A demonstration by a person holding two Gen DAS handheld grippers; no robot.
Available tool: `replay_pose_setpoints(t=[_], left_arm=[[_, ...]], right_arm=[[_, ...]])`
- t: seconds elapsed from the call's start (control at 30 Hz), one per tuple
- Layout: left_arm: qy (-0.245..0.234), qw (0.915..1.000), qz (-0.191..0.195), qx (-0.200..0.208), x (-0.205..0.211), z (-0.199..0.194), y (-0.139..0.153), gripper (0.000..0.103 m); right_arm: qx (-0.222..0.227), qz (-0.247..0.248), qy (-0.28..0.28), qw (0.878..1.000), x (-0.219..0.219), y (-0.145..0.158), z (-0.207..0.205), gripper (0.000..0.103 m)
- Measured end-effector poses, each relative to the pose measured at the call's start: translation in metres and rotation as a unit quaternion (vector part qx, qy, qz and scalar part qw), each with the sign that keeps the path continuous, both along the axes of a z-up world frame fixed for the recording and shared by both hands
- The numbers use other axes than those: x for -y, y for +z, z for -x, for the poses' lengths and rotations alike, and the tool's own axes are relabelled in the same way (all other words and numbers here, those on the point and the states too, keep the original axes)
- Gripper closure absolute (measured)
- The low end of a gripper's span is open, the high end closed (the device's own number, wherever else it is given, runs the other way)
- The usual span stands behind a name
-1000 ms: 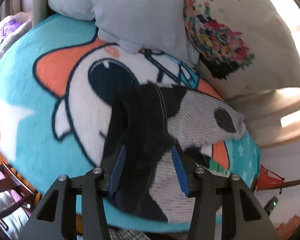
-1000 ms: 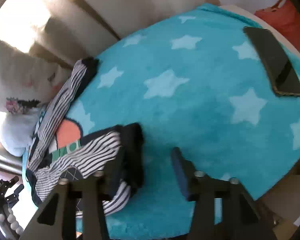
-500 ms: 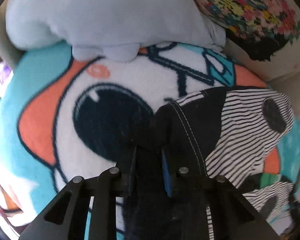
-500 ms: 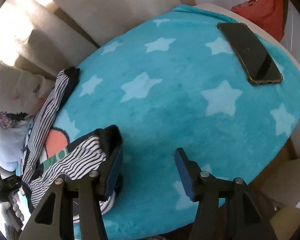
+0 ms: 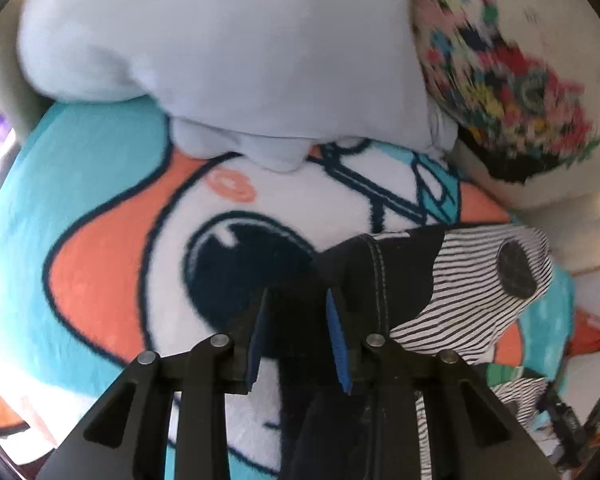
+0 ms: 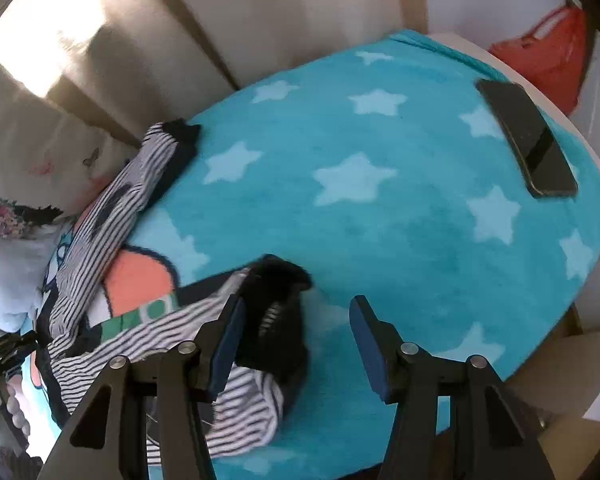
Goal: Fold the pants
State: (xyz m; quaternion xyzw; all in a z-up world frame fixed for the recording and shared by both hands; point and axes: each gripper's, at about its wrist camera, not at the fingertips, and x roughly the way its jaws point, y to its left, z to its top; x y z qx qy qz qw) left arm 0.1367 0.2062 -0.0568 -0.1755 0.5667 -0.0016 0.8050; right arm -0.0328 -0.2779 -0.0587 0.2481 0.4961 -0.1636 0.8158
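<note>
Pants (image 5: 452,280) lie on blanket (image 5: 100,184), left gripper (image 5: 296,340) opening with dark waistband between jaws at lower center, right gripper (image 6: 296,344) released over cuff.

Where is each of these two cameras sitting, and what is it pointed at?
Left wrist view: sits on the left gripper, looking down along its fingers at the pants, the blanket and pillows; its jaws are opening with dark cloth between them.
Right wrist view: sits on the right gripper, looking down at a dark cuff and a phone; its jaws stand apart.
Shared: the striped pants and the blanket.
</note>
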Motion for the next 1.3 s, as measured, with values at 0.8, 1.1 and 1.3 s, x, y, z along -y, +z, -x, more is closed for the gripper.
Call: replay_pose_setpoints(t=[0.8,1.1,1.3], left_arm=[[0.046,0.9974,0.050,0.024,0.003,0.099,0.046,0.067],[0.056,0.9960,0.058,0.037,0.029,0.093,0.051,0.067],[0.016,0.9975,0.055,0.040,0.070,0.079,0.047,0.061]], right_arm=[[0.001,-0.088,0.055,0.995,0.009,-0.033,-0.232,0.094],[0.037,-0.102,0.060,0.992,0.038,0.001,-0.176,0.095],[-0.004,-0.083,0.063,0.995,0.064,-0.017,-0.149,0.091]])
